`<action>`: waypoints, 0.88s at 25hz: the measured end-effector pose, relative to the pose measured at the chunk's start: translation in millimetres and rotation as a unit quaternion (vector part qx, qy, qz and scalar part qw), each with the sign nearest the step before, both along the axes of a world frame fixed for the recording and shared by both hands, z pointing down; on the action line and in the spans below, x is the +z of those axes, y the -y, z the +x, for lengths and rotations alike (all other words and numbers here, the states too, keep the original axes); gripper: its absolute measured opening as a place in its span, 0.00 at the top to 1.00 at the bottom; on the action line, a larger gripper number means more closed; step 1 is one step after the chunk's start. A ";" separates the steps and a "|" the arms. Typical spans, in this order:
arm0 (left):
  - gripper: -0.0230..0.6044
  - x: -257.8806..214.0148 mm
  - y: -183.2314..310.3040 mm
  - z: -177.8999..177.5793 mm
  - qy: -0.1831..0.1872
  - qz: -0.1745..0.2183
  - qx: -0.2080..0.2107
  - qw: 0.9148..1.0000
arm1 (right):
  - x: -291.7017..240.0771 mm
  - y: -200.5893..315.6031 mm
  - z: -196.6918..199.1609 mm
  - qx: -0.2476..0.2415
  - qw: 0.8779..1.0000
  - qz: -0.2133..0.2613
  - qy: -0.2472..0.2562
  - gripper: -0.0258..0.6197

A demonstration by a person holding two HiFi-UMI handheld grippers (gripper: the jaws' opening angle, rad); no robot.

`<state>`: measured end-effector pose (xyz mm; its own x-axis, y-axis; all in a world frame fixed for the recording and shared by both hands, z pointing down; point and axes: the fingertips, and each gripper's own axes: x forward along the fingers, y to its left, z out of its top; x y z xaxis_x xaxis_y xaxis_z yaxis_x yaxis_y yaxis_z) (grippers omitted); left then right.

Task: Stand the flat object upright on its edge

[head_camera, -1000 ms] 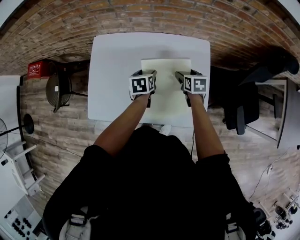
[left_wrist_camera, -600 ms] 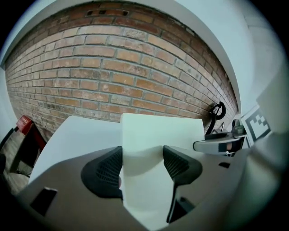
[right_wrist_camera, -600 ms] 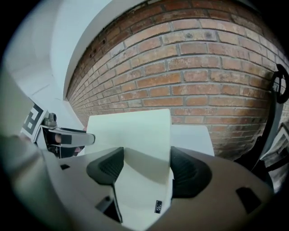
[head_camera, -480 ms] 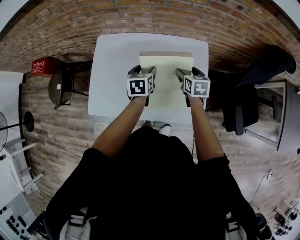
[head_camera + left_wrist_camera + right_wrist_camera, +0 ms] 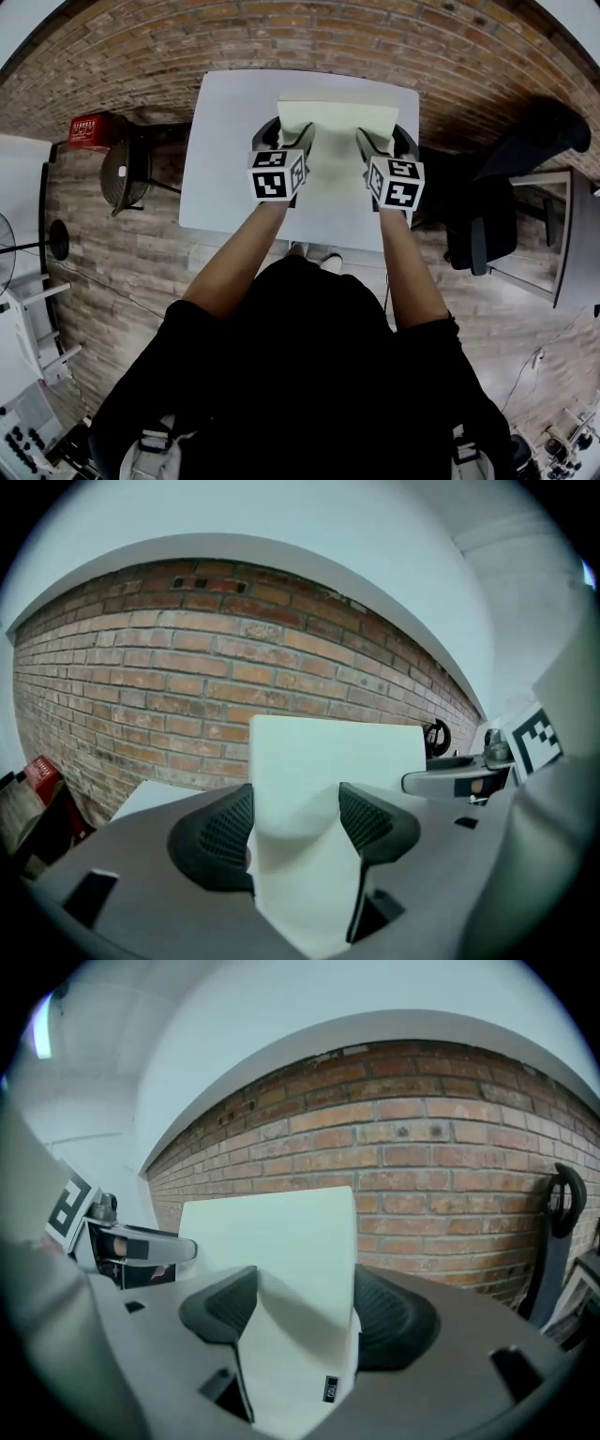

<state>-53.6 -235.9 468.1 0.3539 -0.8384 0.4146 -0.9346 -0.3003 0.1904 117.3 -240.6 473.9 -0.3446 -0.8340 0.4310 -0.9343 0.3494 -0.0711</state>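
Cream-coloured flat rectangular board (image 5: 337, 117), clamped on either side by my left gripper (image 5: 291, 134) and right gripper (image 5: 381, 139), tilts over the white square table (image 5: 225, 150).

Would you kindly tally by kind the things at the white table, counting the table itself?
White table: 1
Pale flat board: 1
Handheld tools: 2 (left tool, right tool)
Total: 4
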 end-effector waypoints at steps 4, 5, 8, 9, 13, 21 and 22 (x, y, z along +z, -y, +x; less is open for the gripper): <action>0.52 -22.0 2.7 -2.1 0.001 0.057 0.013 0.998 | -20.0 -0.5 -1.8 0.007 0.999 0.048 0.007 0.46; 0.52 -25.8 3.3 -1.7 0.000 0.070 0.018 0.997 | -24.2 -1.1 -1.5 0.010 0.998 0.061 0.006 0.46; 0.52 -32.1 2.4 0.3 -0.007 0.098 0.032 0.995 | -33.3 -5.3 -0.1 0.019 0.995 0.100 0.000 0.46; 0.52 -33.7 1.4 0.3 -0.009 0.107 0.036 0.994 | -35.3 -7.2 -0.3 0.020 0.994 0.112 0.000 0.46; 0.52 -42.5 -0.3 -1.9 -0.010 0.149 0.047 0.988 | -42.5 -11.6 -2.8 0.020 0.988 0.155 0.009 0.46; 0.52 -51.3 -4.9 -4.3 -0.013 0.210 0.058 0.976 | -48.9 -16.9 -5.8 0.019 0.979 0.203 0.010 0.46; 0.52 -50.8 -5.3 -4.2 -0.012 0.214 0.060 0.975 | -47.2 -17.3 -5.6 0.019 0.979 0.203 0.012 0.46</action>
